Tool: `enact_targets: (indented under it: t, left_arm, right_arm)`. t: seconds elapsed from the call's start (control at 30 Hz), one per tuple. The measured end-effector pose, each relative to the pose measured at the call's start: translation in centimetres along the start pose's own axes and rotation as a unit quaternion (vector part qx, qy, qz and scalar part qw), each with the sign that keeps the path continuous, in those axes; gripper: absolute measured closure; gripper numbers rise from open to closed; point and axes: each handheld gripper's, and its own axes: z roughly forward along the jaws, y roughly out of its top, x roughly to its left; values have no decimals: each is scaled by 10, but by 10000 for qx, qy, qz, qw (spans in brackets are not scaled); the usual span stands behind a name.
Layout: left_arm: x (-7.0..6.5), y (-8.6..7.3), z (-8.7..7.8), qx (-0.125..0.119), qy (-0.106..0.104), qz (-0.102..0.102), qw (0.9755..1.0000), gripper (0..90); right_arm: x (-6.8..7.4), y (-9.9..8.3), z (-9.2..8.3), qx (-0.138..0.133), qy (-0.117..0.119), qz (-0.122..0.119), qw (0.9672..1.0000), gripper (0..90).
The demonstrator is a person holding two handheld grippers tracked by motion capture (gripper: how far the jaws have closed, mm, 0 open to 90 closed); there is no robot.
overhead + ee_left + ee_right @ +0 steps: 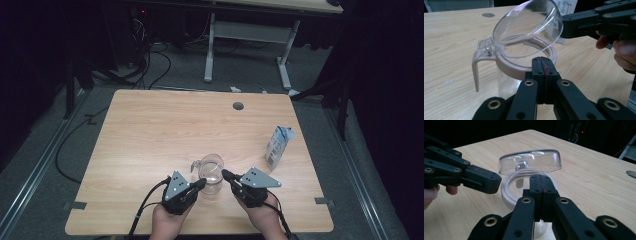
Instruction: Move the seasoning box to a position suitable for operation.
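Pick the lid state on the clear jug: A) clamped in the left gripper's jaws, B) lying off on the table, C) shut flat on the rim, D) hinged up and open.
D: the clear lid stands tilted up from its hinge by the handle, above the jug rim's open mouth.

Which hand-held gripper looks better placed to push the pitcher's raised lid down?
Probably the right hand-held gripper: its shut tip sits beside the edge of the raised clear lid. The left hand-held gripper, also shut, sits lower at the pitcher rim.
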Motion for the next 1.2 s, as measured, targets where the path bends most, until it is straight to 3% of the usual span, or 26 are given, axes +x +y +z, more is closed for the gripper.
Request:
enact_targets:
  t: [0.43, 0.73, 1.2]
  left_arm:
    - [0, 5, 0, -76, 22, -18, 10000, 900]
    - [5, 9, -3, -218, 82, -79, 9997, 900]
    - [21, 13, -11, -391, 362, -217, 9983, 900]
  right_arm:
    - [0, -9, 12, 232, 6, 15, 9997, 895]
    - [0, -11, 12, 205, 15, 21, 9998, 900]
    - [0, -12, 12, 171, 25, -13, 9999, 900]
